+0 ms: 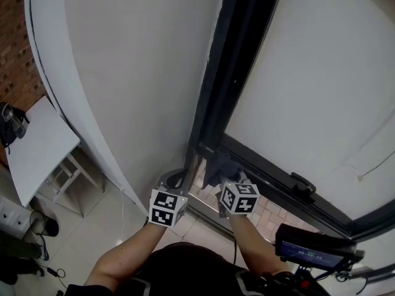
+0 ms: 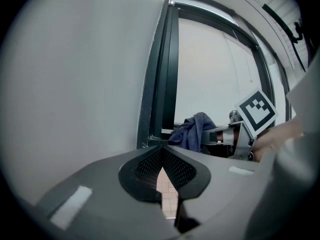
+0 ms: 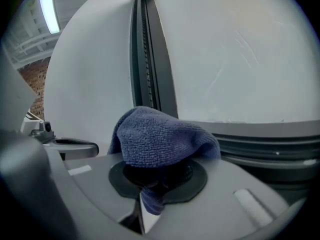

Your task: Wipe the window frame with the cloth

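Note:
The dark window frame (image 1: 216, 91) rises beside a white wall, and its bottom rail (image 1: 278, 177) runs off to the right. My right gripper (image 1: 223, 172) is shut on a blue cloth (image 1: 217, 167) and holds it at the frame's lower left corner. In the right gripper view the cloth (image 3: 160, 136) bulges over the closed jaws, in front of the upright (image 3: 145, 59). My left gripper (image 1: 179, 179) hovers just left of the frame, shut, with nothing in it. The left gripper view shows the cloth (image 2: 196, 130) and the right gripper (image 2: 212, 135) beyond its pads (image 2: 150, 165).
A curved white wall (image 1: 123, 73) stands left of the frame. A white table (image 1: 37, 147) sits at the far left by a brick wall (image 1: 15, 48). A window handle (image 1: 302, 182) lies on the bottom rail. A device with a screen (image 1: 311, 248) is at lower right.

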Available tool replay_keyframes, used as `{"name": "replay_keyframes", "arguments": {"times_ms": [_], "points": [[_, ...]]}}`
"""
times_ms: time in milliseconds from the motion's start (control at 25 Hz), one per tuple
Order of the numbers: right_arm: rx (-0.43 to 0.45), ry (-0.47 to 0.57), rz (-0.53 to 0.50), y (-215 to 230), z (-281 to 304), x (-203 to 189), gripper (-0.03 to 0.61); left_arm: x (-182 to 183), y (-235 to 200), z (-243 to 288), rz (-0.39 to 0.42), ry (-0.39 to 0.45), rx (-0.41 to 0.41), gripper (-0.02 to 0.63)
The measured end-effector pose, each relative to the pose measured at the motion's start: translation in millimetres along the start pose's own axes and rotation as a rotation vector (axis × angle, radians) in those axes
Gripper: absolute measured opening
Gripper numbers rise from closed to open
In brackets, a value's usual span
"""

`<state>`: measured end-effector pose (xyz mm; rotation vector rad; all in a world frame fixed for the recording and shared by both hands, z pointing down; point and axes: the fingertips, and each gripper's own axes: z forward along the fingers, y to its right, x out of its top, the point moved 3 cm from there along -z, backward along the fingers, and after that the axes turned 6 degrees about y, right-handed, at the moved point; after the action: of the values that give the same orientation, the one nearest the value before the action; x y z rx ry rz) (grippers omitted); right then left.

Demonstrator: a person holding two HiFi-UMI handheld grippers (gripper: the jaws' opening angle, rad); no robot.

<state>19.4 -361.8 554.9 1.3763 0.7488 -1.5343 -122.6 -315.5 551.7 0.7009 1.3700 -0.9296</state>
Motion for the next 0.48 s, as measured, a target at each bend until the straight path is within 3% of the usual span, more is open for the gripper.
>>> {"name": "replay_keyframes", "arguments": {"times_ms": [480], "points": [[0.042, -0.010, 0.003, -28.8, 33.6, 7.8, 0.051, 1.8, -3.1, -11.8, 0.022, -0.005, -0.011, -0.006]]}}
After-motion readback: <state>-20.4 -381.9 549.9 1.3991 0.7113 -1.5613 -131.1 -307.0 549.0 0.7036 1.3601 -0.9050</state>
